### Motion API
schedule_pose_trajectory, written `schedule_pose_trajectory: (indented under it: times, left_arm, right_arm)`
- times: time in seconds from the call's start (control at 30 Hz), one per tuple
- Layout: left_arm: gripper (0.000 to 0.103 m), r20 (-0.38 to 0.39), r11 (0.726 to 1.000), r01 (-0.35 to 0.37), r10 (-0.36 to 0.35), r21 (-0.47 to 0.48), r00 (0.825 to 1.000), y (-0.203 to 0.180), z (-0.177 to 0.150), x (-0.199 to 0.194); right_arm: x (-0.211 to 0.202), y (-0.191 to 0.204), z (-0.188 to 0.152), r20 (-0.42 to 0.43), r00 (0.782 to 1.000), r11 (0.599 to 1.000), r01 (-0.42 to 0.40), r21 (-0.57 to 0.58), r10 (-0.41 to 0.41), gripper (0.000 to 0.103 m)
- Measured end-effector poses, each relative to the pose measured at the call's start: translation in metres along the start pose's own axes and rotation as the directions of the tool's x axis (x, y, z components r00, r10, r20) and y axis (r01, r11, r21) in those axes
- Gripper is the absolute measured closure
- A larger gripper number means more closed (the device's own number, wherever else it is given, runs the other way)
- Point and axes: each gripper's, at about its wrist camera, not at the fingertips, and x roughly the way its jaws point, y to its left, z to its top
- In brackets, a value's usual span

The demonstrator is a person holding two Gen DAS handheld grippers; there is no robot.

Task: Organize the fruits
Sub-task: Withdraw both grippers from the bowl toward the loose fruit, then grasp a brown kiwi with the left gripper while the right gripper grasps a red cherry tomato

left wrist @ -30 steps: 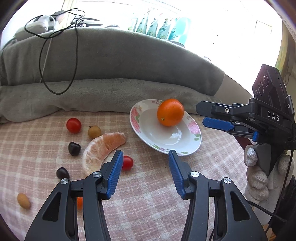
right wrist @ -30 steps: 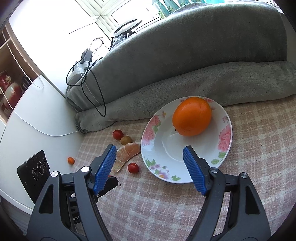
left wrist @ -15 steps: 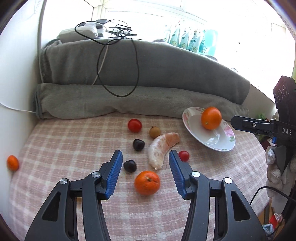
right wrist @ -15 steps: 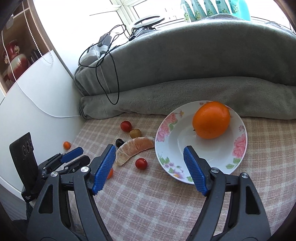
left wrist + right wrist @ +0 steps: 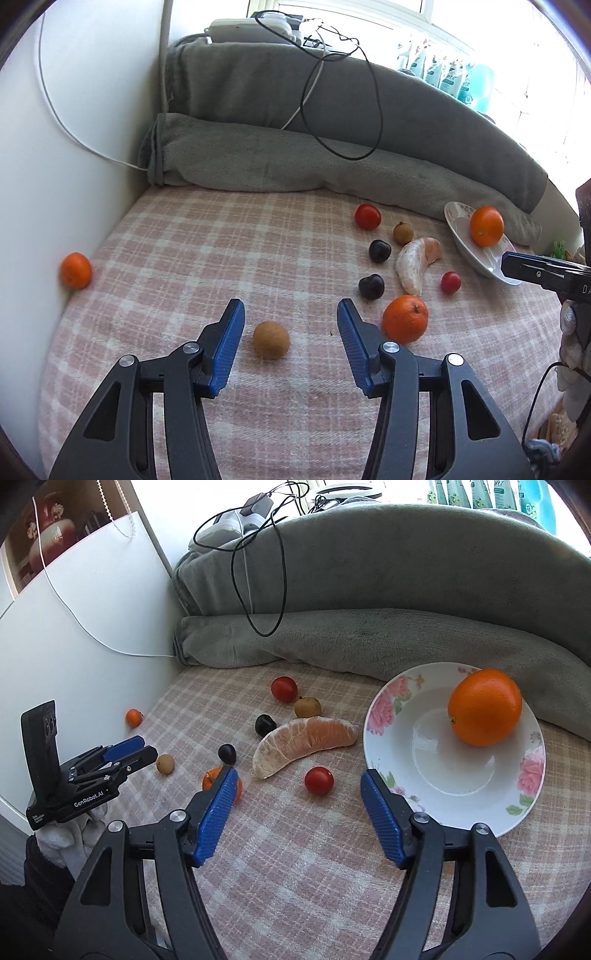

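My left gripper (image 5: 291, 317) is open just above the checked cloth, with a small tan round fruit (image 5: 271, 339) lying between its fingers, untouched. A mandarin (image 5: 405, 319) sits just right of its right finger. My right gripper (image 5: 299, 779) is closing its jaws; a red cherry tomato (image 5: 319, 781) lies between the tips, clear of both pads. Beyond it lies a peeled citrus segment (image 5: 306, 742). An orange (image 5: 484, 707) rests on the floral plate (image 5: 454, 797) at the right. The left gripper (image 5: 125, 749) shows at the left of the right wrist view.
Two dark cherries (image 5: 379, 251), another tan fruit (image 5: 403, 232) and a larger red tomato (image 5: 368, 216) lie on the cloth. A small mandarin (image 5: 75, 270) sits against the white wall. Grey rolled blankets (image 5: 295, 162) with a black cable (image 5: 343, 110) bound the back.
The left gripper swung left, away from the plate, and came over the tan fruit. The right gripper shifted left toward the cherry tomato and its jaws narrowed.
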Motion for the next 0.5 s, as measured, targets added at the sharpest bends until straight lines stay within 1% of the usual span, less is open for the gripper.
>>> schedule_pose_trajectory:
  times: [0.1,0.2,0.33,0.4,0.5]
  left_arm:
    - [0.052,-0.028,0.999,0.013,-0.014,-0.039,1.0,0.009,-0.005,0.007]
    - [0.052,-0.044,0.998,0.021,-0.024,-0.06,0.999,0.013,-0.009,0.011]
    - [0.055,-0.056,0.998,0.029,-0.033,-0.063,0.998,0.014,-0.01,0.016]
    - [0.056,-0.057,0.997,0.031,-0.035,-0.066,0.998,0.015,-0.011,0.016]
    - [0.057,-0.061,0.997,0.033,-0.038,-0.07,0.997,0.016,-0.011,0.018]
  right_arm:
    - [0.01,0.003,-0.002,-0.036,0.999,1.0,0.024,-0.017,-0.025,0.041]
    - [0.021,0.006,-0.006,-0.068,0.996,0.998,0.052,-0.036,-0.055,0.049]
    - [0.035,0.004,-0.011,-0.106,0.992,0.997,0.067,-0.037,-0.071,0.052]
    - [0.041,0.002,-0.012,-0.114,0.989,0.995,0.088,-0.043,-0.092,0.056]
    - [0.046,0.0,-0.012,-0.118,0.988,0.994,0.097,-0.043,-0.102,0.056]
